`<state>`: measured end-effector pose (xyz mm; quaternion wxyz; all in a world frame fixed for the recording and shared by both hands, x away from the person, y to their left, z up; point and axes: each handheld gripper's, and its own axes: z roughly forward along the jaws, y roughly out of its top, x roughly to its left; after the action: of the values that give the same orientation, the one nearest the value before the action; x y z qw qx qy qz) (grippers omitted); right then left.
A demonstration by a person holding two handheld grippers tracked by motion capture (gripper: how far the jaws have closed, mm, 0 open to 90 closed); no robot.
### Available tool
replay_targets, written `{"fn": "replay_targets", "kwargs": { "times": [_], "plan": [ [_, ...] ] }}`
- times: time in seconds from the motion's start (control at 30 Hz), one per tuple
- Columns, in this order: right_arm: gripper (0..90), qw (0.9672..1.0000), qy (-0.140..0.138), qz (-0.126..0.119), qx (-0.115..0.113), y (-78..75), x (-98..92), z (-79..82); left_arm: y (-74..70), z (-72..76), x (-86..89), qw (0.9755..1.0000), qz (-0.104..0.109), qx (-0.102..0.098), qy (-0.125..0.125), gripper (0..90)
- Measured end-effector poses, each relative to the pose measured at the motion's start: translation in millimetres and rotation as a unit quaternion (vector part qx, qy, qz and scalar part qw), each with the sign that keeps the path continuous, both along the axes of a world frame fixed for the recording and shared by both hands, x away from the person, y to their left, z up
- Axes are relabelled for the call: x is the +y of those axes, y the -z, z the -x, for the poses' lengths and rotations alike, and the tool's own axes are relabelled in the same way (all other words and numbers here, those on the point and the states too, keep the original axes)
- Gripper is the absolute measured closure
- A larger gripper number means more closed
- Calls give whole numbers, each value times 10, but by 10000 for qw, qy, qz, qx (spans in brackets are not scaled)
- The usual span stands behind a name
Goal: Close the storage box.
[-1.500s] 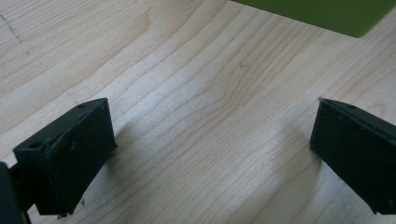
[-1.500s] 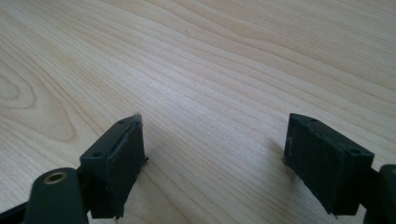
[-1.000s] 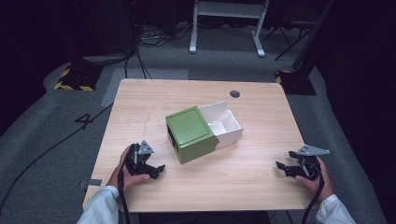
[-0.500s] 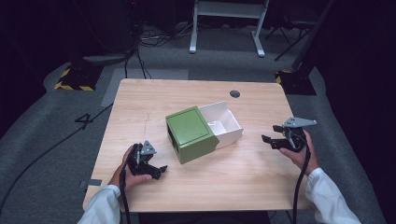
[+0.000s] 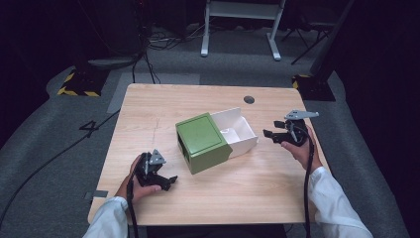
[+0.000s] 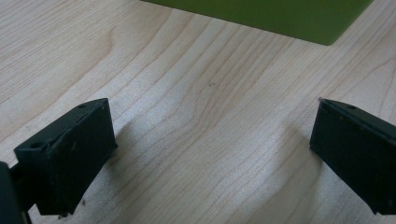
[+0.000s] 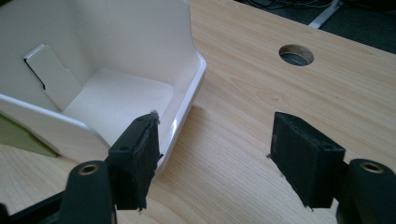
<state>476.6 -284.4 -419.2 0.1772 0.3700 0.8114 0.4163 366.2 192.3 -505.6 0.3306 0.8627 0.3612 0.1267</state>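
Right tool (image 5: 273, 134) gaping wide, hovering just beside white tray (image 5: 246, 133) sliding out of green box (image 5: 201, 141), left tool (image 5: 168, 182) spreading wide, resting on table (image 5: 247, 193) near box

You sit at a light wooden table (image 5: 148, 114) with a round cable hole (image 5: 249, 99) near its far edge. Grey carpet (image 5: 44, 148) surrounds it in a dark room. A white metal frame (image 5: 237, 20) stands at top centre, black cables (image 5: 153, 42) beside it, and yellow-black striped tape (image 5: 74, 91) at upper left.
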Motion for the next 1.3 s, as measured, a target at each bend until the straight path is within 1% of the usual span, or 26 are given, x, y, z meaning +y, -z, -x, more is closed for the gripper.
{"fn": "replay_targets", "kwargs": {
  "times": [0.17, 0.2, 0.3, 0.37, 0.4, 0.47, 0.63, 0.73, 0.77, 0.8, 0.83, 0.87, 0.93, 1.0, 1.03, 1.07, 1.1, 1.17, 1.3],
  "plan": [
    [331, 9999, 36, 70, 76, 75, 34, -39, -1, 3, 2, 10000, -16, -15, 2, 3],
    [332, 9998, 32, 95, 154, 139, 54, -57, -1, 3, 3, 10000, -16, -14, 3, 3],
    [331, 9994, 8, 153, 308, 219, 86, -91, -1, 3, 3, 10000, -16, -14, 3, 3],
    [337, 9995, 12, 67, 296, 225, 87, -101, -1, 3, 2, 10000, -13, -12, 3, 3],
    [337, 9995, 12, 67, 296, 225, 87, -101, -1, 3, 3, 10000, -16, -14, 2, 3],
    [339, 9997, 20, -22, 250, 212, 88, -101, -1, 2, 3, 10000, -18, -14, 5, 3],
    [339, 9995, -51, 5, 302, 242, 142, -113, -1, 3, 2, 10000, -13, -12, 3, 3],
    [339, 9992, -126, -79, 368, 274, 225, -137, 0, 3, 2, 10000, -8, -15, 0, 4],
    [339, 9992, -126, -79, 368, 274, 225, -137, -1, 4, 2, 10000, -14, -15, -3, 4],
    [353, 9992, -127, 27, 379, 290, 281, -152, 0, 4, 2, 10000, -14, -16, -2, 3],
    [353, 9992, -127, 27, 379, 290, 281, -152, 0, 4, 2, 10000, -14, -16, -2, 3],
    [374, 9991, -128, 98, 387, 312, 333, -160, 0, 4, 2, 10000, -13, -16, -3, 4],
    [376, 9990, -142, 134, 414, 325, 353, -168, 0, 4, 1, 10000, -8, -16, -5, 4],
    [407, 9987, -175, 206, 441, 346, 388, -172, 0, 6, 1, 10000, -7, -16, -9, 4],
    [454, 9984, -216, 228, 460, 356, 407, -176, -1, 6, 1, 10000, -13, -16, -10, 4],
    [479, 9983, -246, 237, 465, 361, 412, -179, 0, 6, 0, 10000, -11, -16, -12, 4],
    [479, 9983, -246, 237, 465, 361, 412, -179, 0, 6, 0, 10000, -11, -16, -12, 4],
    [527, 9980, -279, 226, 520, 381, 422, -190, -1, 6, 1, 10000, -13, -16, -11, 4],
    [621, 9964, -428, 6, 732, 433, 426, -217, -1, 6, 0, 10000, -15, -15, -15, 4]
  ]
}}
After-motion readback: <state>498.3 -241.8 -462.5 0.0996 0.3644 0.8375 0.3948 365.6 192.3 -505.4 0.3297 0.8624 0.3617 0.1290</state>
